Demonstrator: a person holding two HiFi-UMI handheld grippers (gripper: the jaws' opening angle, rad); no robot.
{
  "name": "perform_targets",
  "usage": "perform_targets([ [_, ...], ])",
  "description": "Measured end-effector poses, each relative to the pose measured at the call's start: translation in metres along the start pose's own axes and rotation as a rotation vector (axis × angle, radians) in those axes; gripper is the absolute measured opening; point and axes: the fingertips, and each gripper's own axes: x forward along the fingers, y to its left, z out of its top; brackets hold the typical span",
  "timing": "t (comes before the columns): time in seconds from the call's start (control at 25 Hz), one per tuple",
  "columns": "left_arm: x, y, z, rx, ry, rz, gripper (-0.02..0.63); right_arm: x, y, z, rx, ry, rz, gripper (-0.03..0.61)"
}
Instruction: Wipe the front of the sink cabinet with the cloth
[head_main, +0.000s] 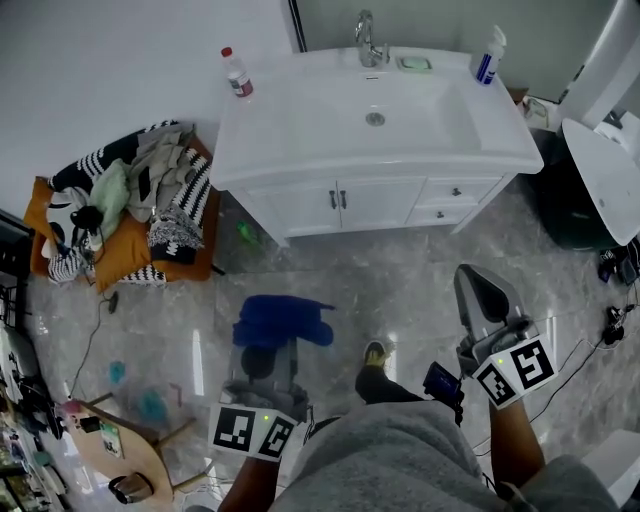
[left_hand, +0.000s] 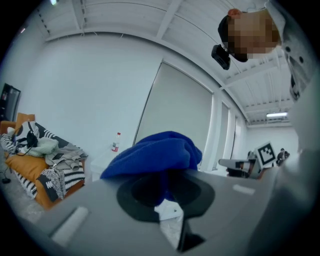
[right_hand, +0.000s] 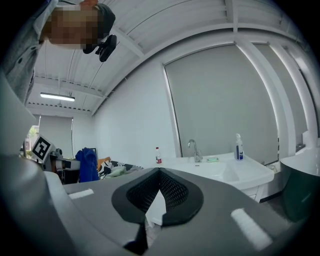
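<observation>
A blue cloth (head_main: 281, 320) bunches out of my left gripper (head_main: 266, 352), which is shut on it; in the left gripper view the cloth (left_hand: 155, 155) bulges above the closed jaws. My right gripper (head_main: 478, 300) is shut with nothing in it, held at the right. The white sink cabinet (head_main: 372, 200) stands ahead with two doors and two drawers, well apart from both grippers. In the right gripper view the cabinet (right_hand: 235, 175) is at the right and the cloth (right_hand: 87, 165) at the far left.
On the sink top stand a red-capped bottle (head_main: 237, 73), a tap (head_main: 368, 40), a soap dish (head_main: 415, 63) and a spray bottle (head_main: 489, 55). An orange seat heaped with clothes (head_main: 135, 205) sits left. A dark bin (head_main: 570, 205) is right of the cabinet. Marbled floor (head_main: 400, 275) lies between.
</observation>
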Motion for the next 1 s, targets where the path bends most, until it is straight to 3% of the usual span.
perform_targets([
  [1.0, 0.066, 0.001, 0.017, 0.027, -0.008, 0.060, 0.048, 0.067, -0.038, 0.008, -0.007, -0.016, 0.089, -0.001],
])
